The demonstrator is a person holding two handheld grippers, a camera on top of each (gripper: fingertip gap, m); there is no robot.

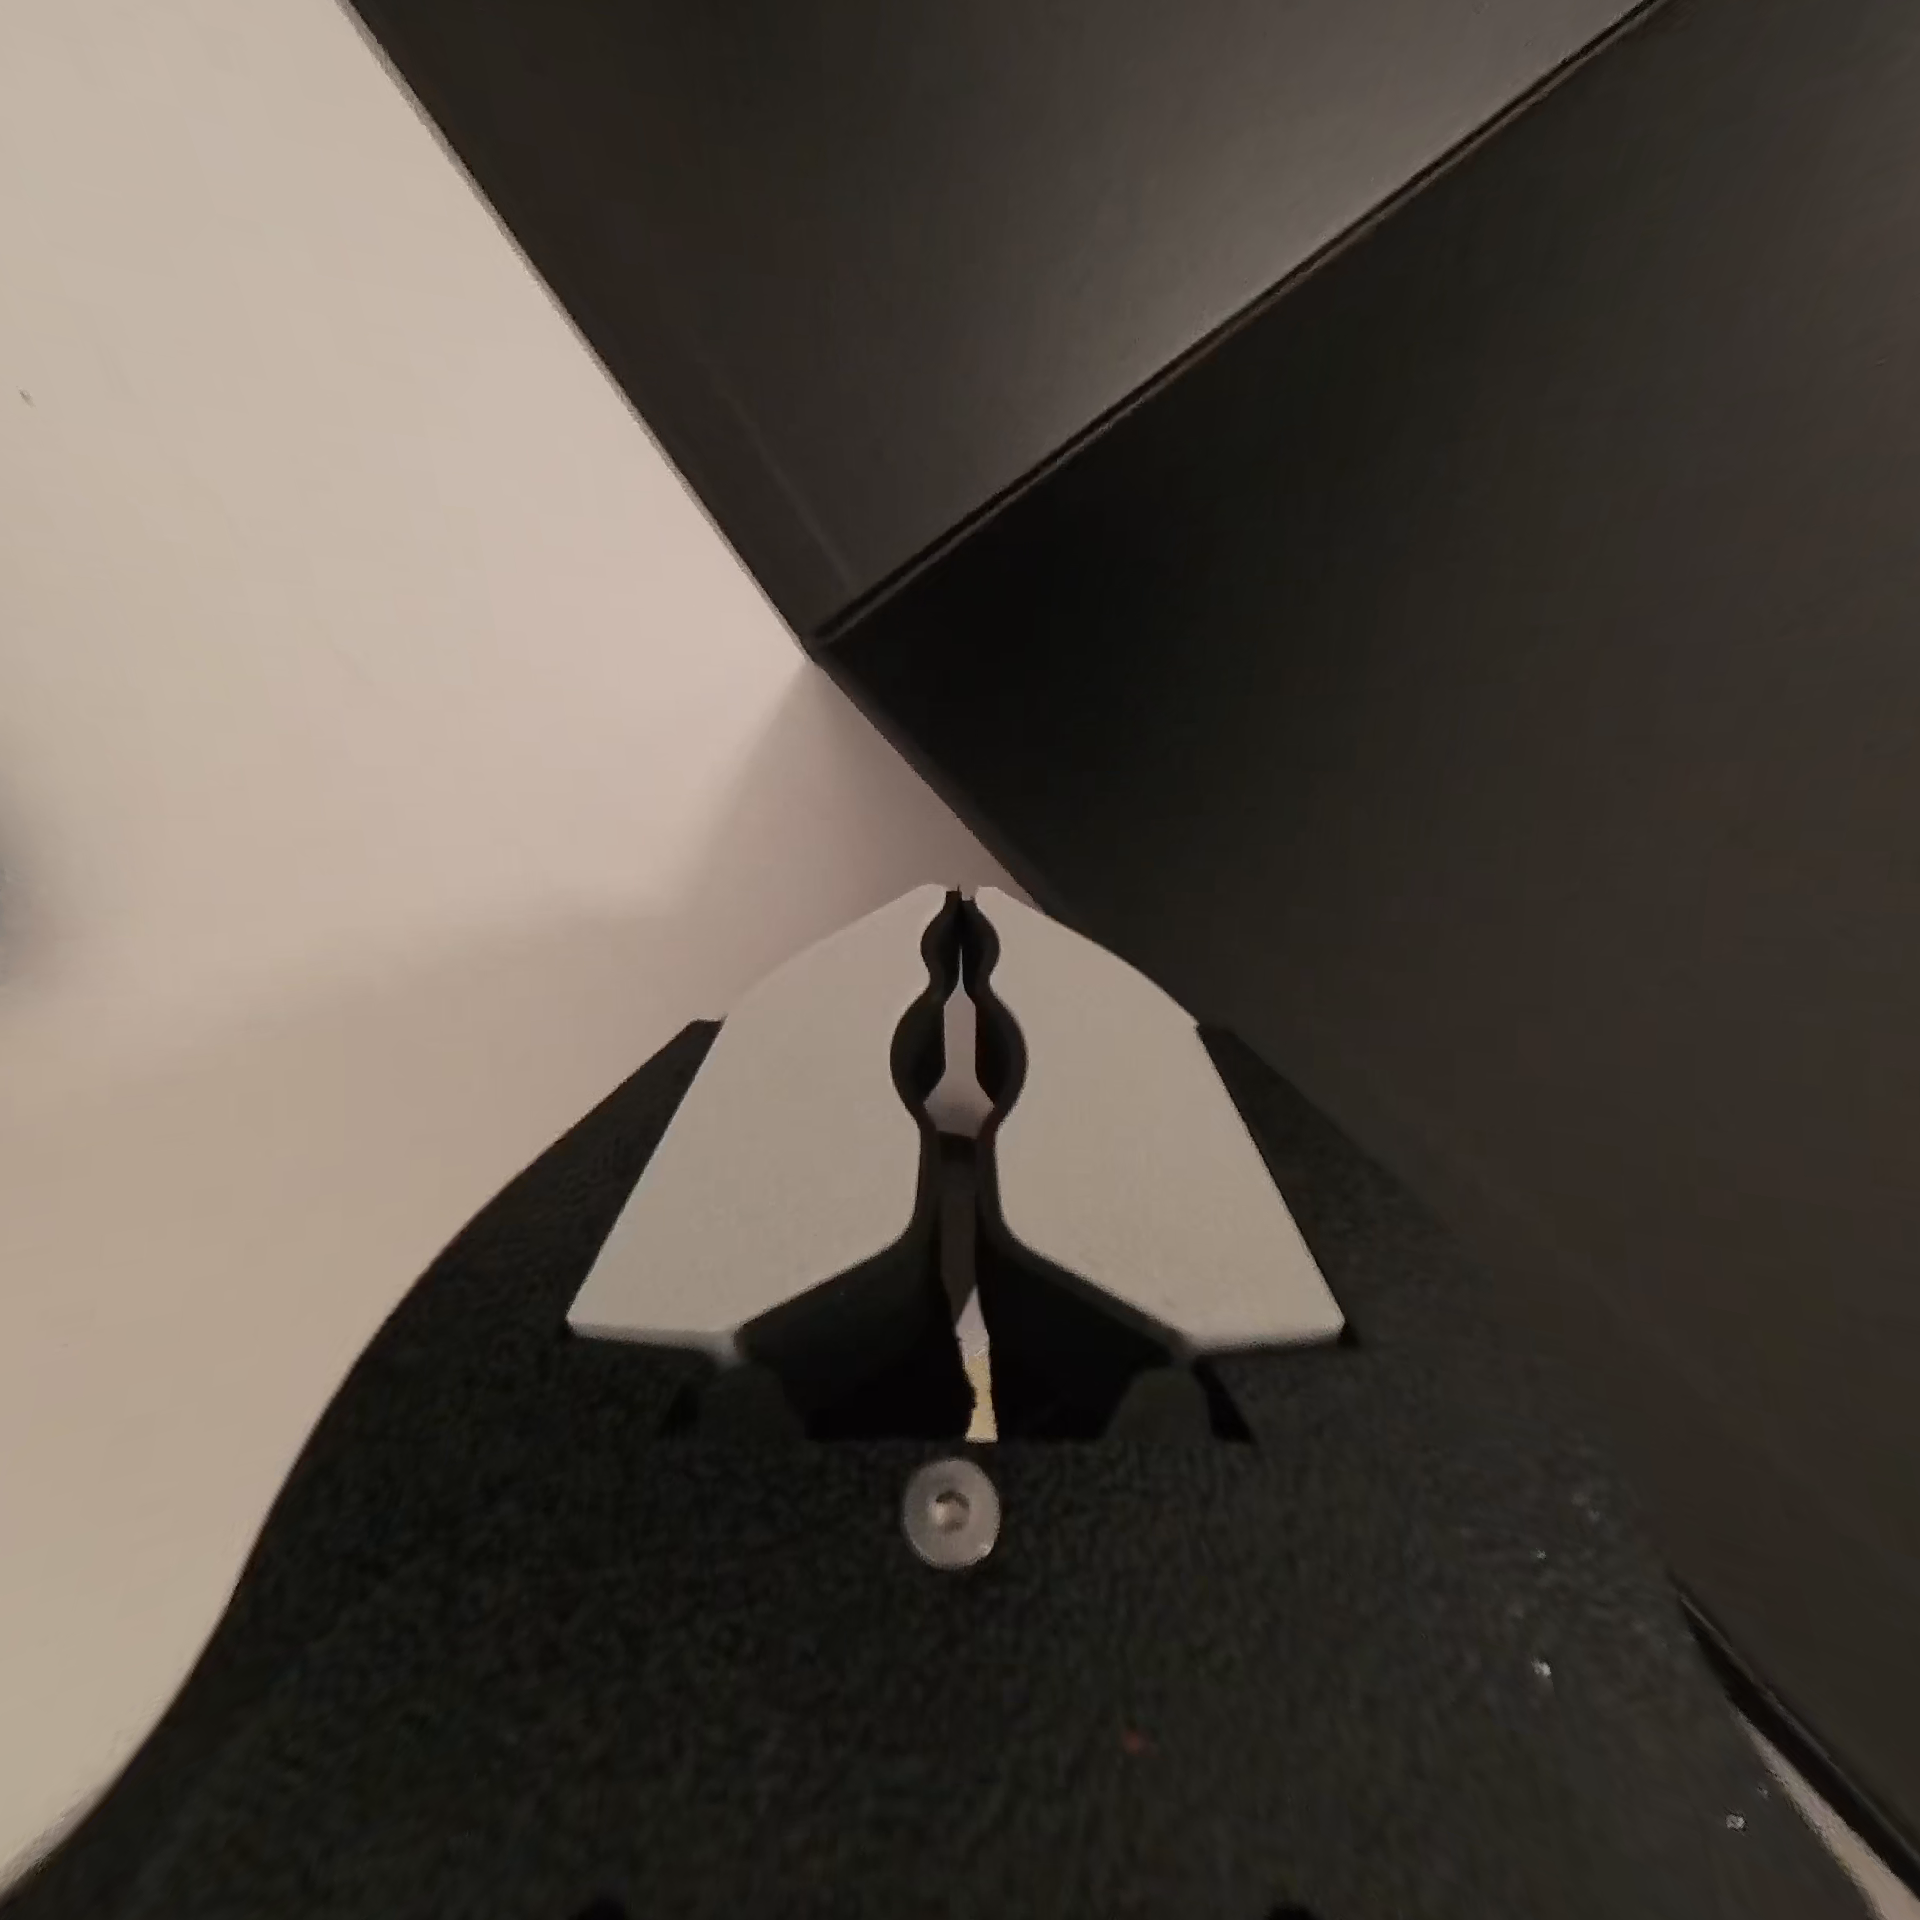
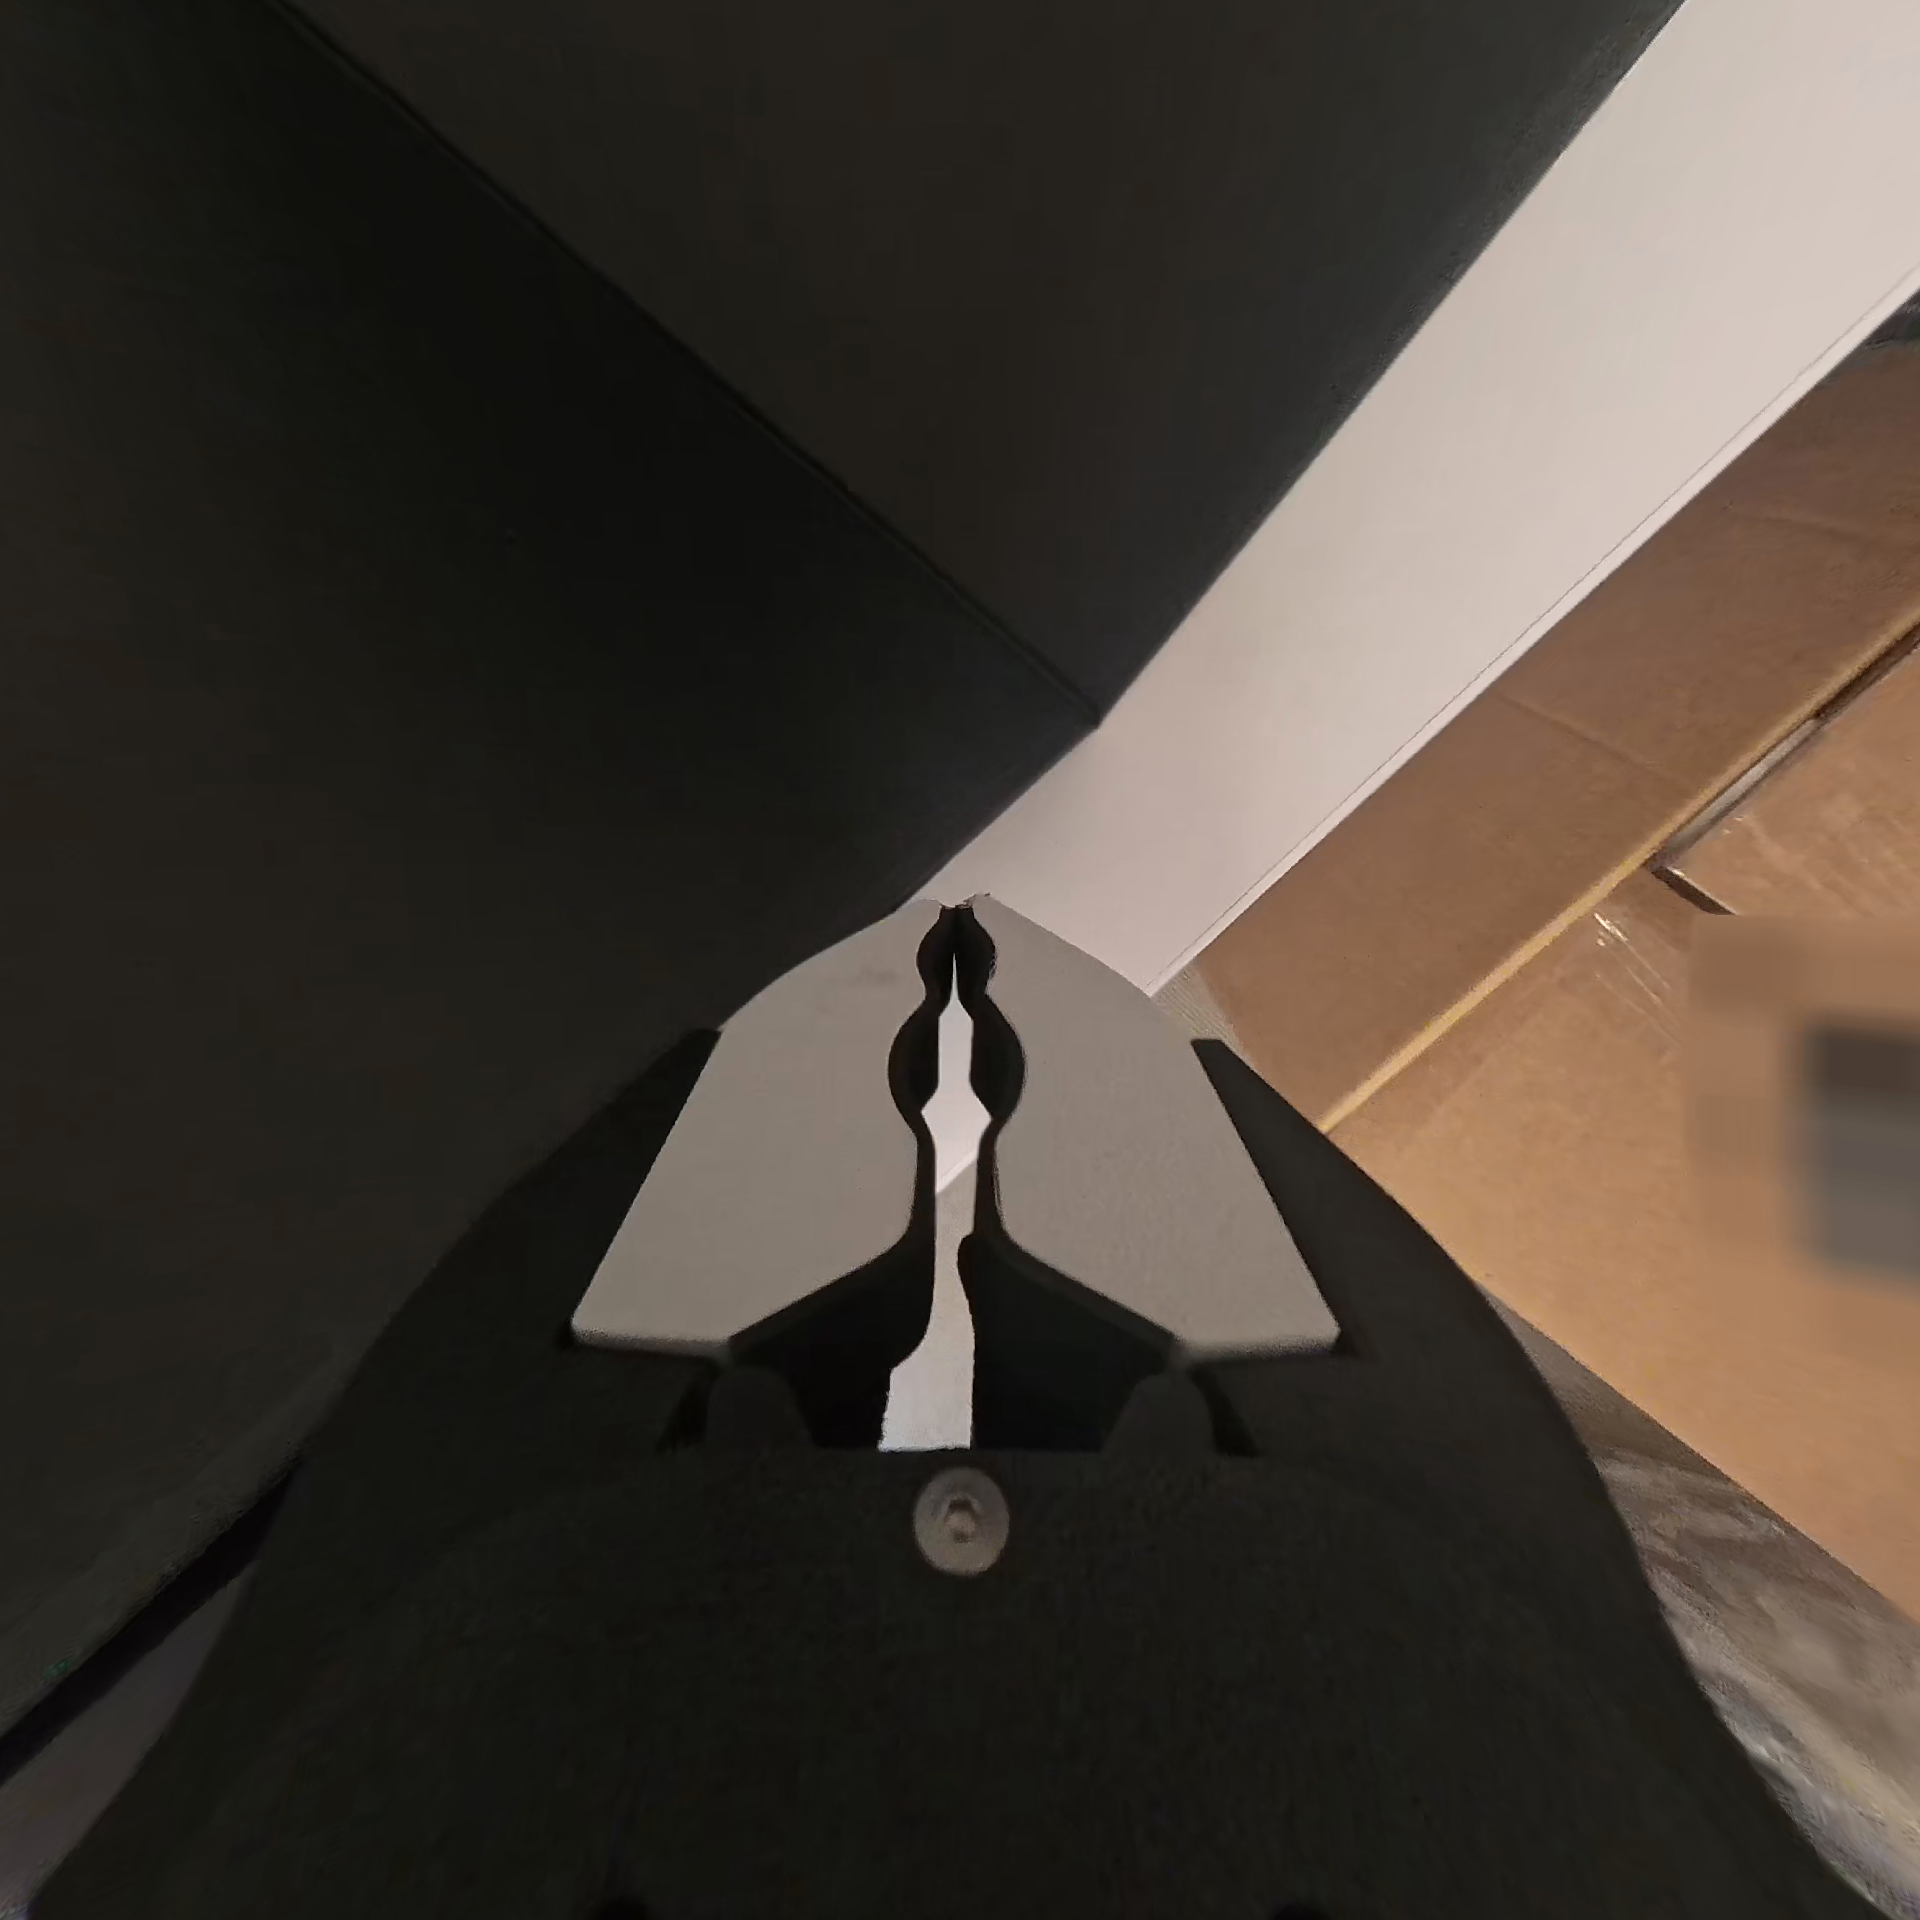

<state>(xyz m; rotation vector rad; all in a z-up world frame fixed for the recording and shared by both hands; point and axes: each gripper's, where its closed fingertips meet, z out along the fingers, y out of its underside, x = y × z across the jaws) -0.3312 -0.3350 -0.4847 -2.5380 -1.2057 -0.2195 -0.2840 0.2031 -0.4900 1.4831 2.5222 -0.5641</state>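
Left side: the black box (image 1: 1351, 727) fills the upper and right field of the left wrist view, its corner edge just ahead and to the right of the closed left tongs (image 1: 958, 902). Clearance exists only to the left, over the bare white tabletop (image 1: 312, 623).

Right side: the same black box (image 2: 416, 727) blocks the left and upper field of the right wrist view, close beside the closed right tongs (image 2: 958, 914). A narrow strip of white tabletop (image 2: 1299, 644) runs diagonally ahead between the box and the tabletop edge. Beyond that edge, brown cardboard cartons (image 2: 1558, 883) stand to the right, below tabletop level.
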